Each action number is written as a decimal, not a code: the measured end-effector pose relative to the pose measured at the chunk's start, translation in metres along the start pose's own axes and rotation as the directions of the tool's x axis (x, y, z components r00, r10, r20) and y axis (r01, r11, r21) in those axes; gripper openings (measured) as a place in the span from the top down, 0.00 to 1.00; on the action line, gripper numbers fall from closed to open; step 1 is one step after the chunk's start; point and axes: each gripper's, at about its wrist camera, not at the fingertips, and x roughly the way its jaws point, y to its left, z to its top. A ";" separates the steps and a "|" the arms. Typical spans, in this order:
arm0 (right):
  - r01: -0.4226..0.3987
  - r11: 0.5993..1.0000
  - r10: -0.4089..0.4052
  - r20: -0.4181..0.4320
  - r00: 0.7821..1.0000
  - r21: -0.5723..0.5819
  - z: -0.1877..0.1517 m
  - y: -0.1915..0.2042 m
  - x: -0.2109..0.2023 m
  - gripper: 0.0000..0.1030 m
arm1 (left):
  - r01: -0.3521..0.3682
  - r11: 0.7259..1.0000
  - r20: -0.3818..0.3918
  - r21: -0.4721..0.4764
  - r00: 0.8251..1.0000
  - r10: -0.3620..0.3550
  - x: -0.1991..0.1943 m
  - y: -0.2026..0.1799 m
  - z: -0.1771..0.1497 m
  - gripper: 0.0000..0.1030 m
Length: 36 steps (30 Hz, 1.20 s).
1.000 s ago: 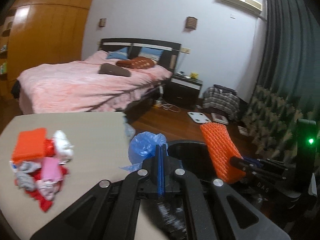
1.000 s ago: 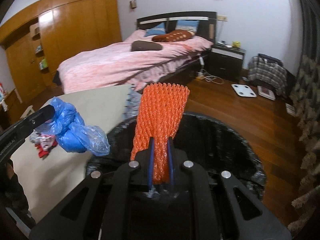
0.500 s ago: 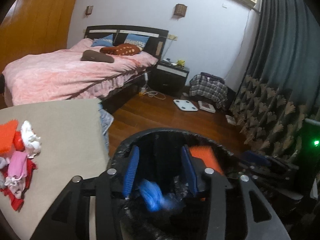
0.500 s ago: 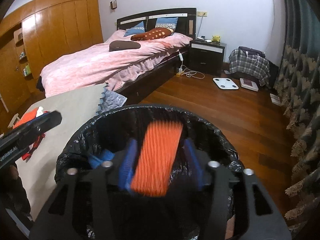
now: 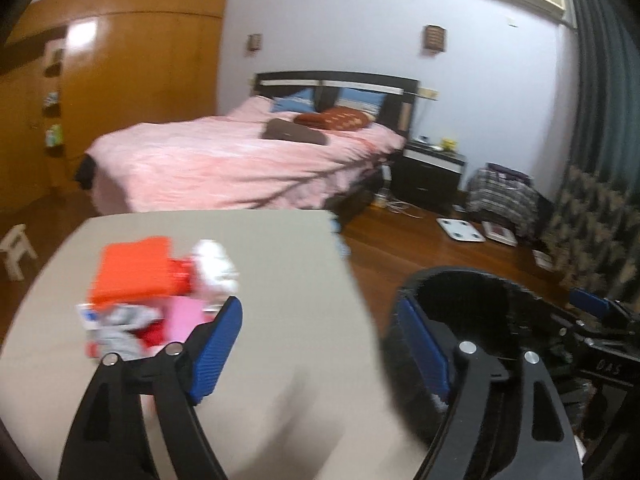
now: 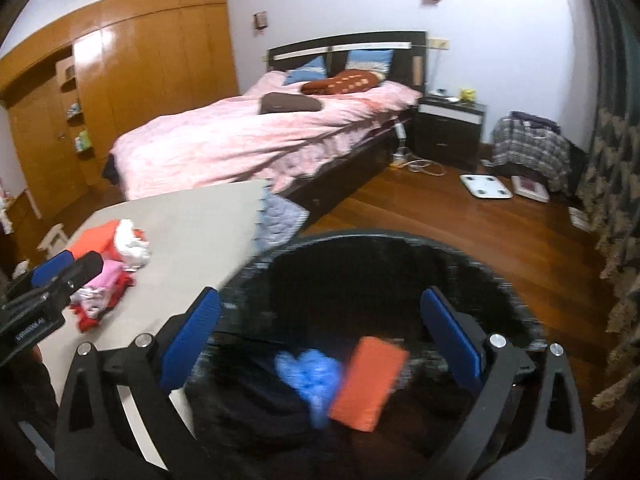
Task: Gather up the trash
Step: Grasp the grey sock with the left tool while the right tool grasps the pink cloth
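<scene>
Trash pile [image 5: 152, 292] left of frame centre on beige table [image 5: 280, 264], red, white, pink scraps. Orange foam net [image 6: 368, 384] and blue plastic bag [image 6: 310, 376], pinched a second ago, now lie inside black bin [image 6: 516, 300], lower centre. Right gripper [image 6: 320, 344] spread wide, empty, over bin. Left gripper [image 5: 320, 352] also wide, empty, swung back toward pile. Two pieces binned; rest likely next.

Trash pile [image 5: 156, 300] motion-blurred, bin [image 6: 500, 280] rim smeared, orange foam net [image 6: 370, 382] and blue bag [image 6: 310, 376] indistinct
</scene>
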 end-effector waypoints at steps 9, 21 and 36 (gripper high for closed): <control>-0.138 0.983 0.140 0.002 0.990 -0.119 0.008 0.087 0.019 0.05 | -0.211 0.976 0.000 -0.044 0.977 0.211 -0.015 0.078 -0.016 0.23; -0.208 0.957 0.206 -0.030 0.978 -0.200 0.008 0.147 0.050 0.05 | -0.275 0.956 -0.104 -0.099 0.959 0.265 0.017 0.129 -0.038 0.31; -0.231 0.946 0.219 -0.075 0.973 -0.229 -0.002 0.169 0.072 0.05 | -0.235 0.964 -0.132 -0.125 0.967 0.219 0.031 0.141 -0.047 0.57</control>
